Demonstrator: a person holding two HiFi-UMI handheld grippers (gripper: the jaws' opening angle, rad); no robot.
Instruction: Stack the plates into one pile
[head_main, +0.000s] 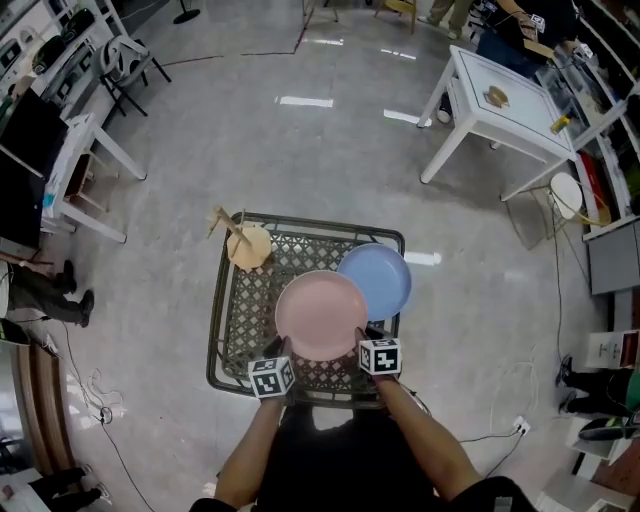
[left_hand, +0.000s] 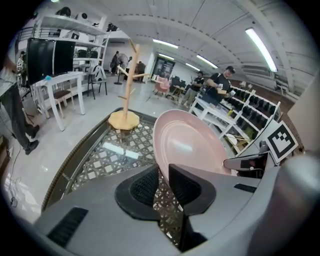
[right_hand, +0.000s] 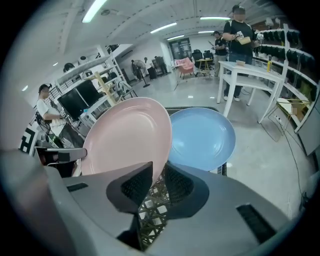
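A pink plate (head_main: 320, 313) hangs above the lattice table (head_main: 240, 305), held by its near rim from both sides. My left gripper (head_main: 284, 352) is shut on its left near edge; in the left gripper view the pink plate (left_hand: 187, 141) rises tilted out of the left gripper (left_hand: 161, 186). My right gripper (head_main: 364, 338) is shut on the right near edge, where the pink plate (right_hand: 125, 137) sits between the jaws of the right gripper (right_hand: 159, 184). A blue plate (head_main: 376, 279) rests on the table's far right; this blue plate (right_hand: 202, 138) shows just beyond the pink one.
A wooden mug tree (head_main: 243, 240) stands at the table's far left corner, and the mug tree (left_hand: 125, 100) shows upright in the left gripper view. A white table (head_main: 500, 100) stands at the far right, shelves and a monitor at the left. Cables lie on the floor.
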